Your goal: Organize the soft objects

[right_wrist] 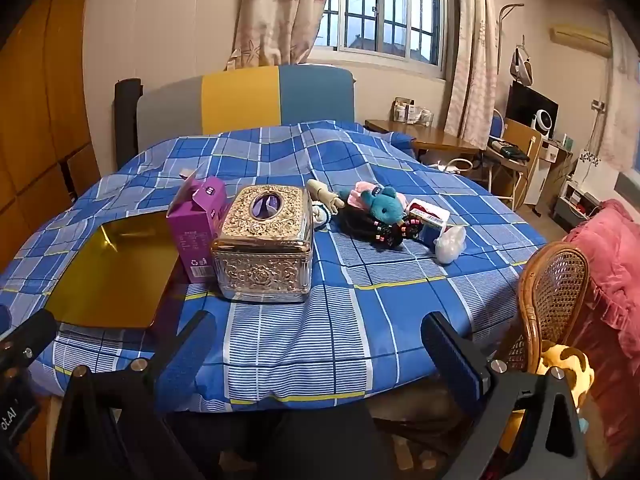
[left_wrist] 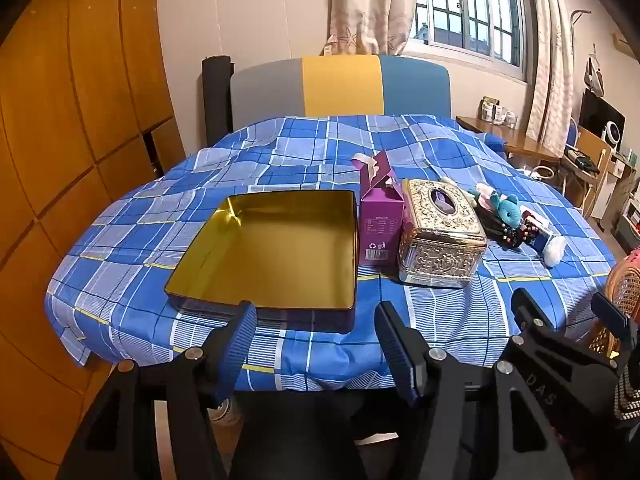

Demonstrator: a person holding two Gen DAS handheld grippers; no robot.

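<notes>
A heap of soft things lies on the blue plaid cloth (right_wrist: 360,300) at the right: a teal plush (right_wrist: 384,204) (left_wrist: 506,210), a pink piece (right_wrist: 358,196), a black beaded hair band (right_wrist: 384,234) and a white wrapped bundle (right_wrist: 450,242). An empty gold tin tray (left_wrist: 260,248) (right_wrist: 112,272) sits at the left. My left gripper (left_wrist: 318,340) hovers open at the near edge in front of the tray, holding nothing. My right gripper (right_wrist: 318,332) stands wide open and empty at the near edge, well short of the heap.
Between tray and heap stand a purple carton (left_wrist: 378,216) (right_wrist: 198,228) and an ornate gold tissue box (left_wrist: 440,232) (right_wrist: 266,244). A wooden jointed doll (right_wrist: 324,194) lies behind the heap. A rattan chair (right_wrist: 556,296) and a pink cushion (right_wrist: 608,264) crowd the right side.
</notes>
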